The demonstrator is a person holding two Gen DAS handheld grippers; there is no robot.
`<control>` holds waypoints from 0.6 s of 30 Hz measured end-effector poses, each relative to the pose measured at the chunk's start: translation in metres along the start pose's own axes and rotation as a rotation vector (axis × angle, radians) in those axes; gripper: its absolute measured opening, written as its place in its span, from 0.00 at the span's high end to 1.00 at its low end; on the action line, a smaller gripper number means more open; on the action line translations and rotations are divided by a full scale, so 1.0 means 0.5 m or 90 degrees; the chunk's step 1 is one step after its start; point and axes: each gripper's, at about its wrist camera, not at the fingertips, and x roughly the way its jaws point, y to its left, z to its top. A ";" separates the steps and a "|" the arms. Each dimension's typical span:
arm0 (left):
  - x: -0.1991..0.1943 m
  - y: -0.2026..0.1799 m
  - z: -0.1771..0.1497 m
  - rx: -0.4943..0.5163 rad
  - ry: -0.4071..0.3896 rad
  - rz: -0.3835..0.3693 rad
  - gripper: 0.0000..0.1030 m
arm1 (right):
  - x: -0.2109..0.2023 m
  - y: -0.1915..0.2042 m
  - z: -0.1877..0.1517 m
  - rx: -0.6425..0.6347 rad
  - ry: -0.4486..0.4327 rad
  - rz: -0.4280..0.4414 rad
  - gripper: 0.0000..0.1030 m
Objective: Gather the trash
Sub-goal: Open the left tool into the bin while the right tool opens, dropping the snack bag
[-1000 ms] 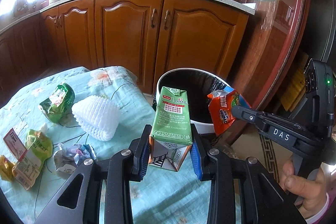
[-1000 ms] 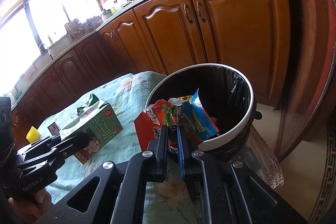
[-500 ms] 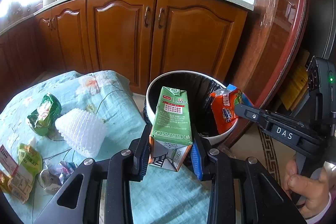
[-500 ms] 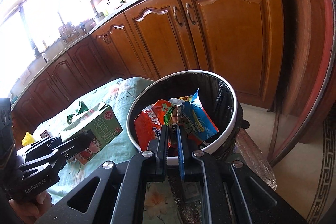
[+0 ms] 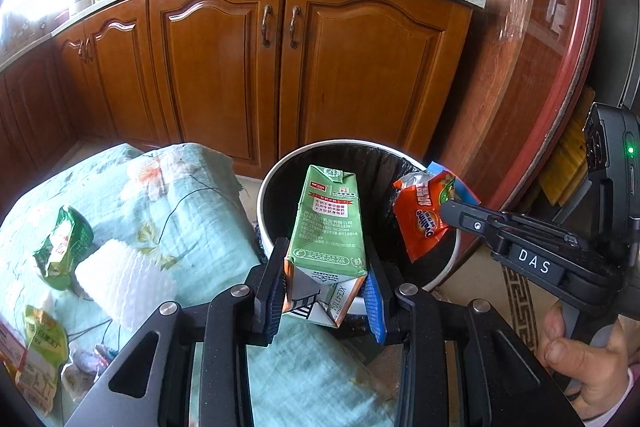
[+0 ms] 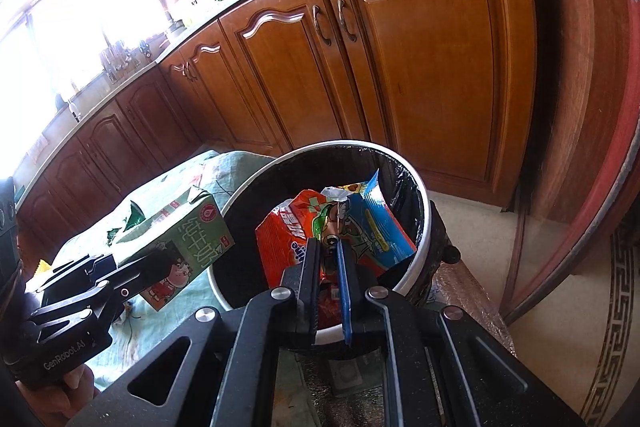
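both grippers have carried their loads closer over the trash bin (image 5: 276,183), which now sits larger and nearer in both views. left gripper (image 5: 326,291) clamps the green milk carton (image 5: 328,223) by its base, upright, above the near rim. right gripper (image 6: 329,267) pinches the orange snack wrapper (image 6: 304,227) flat between nearly closed fingers, hanging over the black liner (so a release should drop it inside). more wrappers (image 5: 60,247) and a white foam net (image 5: 124,283) wait on the floral tablecloth (image 5: 180,187).

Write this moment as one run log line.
left gripper: holds green carton | right gripper: holds orange wrapper | both at trash bin
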 end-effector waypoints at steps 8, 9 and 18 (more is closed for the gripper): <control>0.049 -0.003 0.028 -0.006 0.019 -0.003 0.68 | 0.040 -0.009 0.022 -0.011 0.026 -0.009 0.91; 0.053 -0.003 0.032 -0.006 0.022 -0.002 0.68 | 0.044 -0.011 0.025 -0.012 0.027 -0.011 0.87; 0.039 0.001 0.028 -0.020 0.004 0.012 0.35 | 0.031 -0.023 0.023 0.013 0.012 -0.003 0.46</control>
